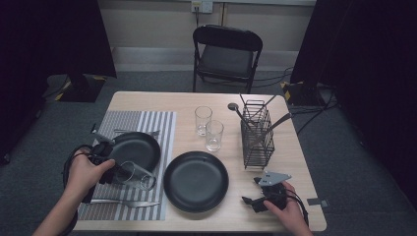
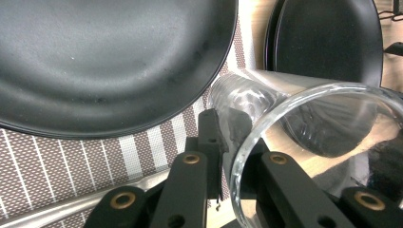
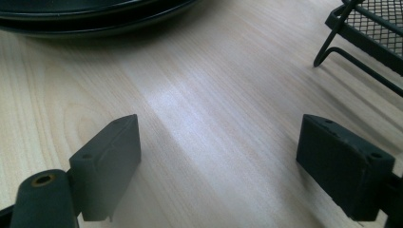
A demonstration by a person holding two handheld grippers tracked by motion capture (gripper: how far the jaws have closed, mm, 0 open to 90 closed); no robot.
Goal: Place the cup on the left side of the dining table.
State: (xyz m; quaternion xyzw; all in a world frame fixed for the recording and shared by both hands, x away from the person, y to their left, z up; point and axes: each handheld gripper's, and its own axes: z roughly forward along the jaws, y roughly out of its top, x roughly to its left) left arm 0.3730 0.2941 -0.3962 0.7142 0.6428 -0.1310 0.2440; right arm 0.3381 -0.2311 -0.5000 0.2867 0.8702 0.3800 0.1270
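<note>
The left gripper [image 1: 109, 167] has its fingers [image 2: 209, 142] clamped on the rim wall of a clear drinking glass [image 1: 136, 175], one finger inside the mouth and one outside. The glass lies tipped on its side over the striped placemat [image 1: 157, 129], at the near right edge of the black plate [image 1: 134, 147] on that mat and just left of the second black plate [image 1: 195, 181] on the bare counter [image 1: 290, 162]. In the left gripper view the glass's base points toward the narrow gap between the two plates. A knife [image 1: 123, 202] lies on the mat in front of the glass, close to the counter's near edge.

The right gripper [image 1: 253, 192] rests low at the near right corner, its fingers [image 3: 107, 161] spread wide with nothing but bare wood between them. A wire cutlery caddy [image 1: 257, 135] stands just beyond it, and two upright glasses [image 1: 209, 128] stand mid-counter, with open wood around them.
</note>
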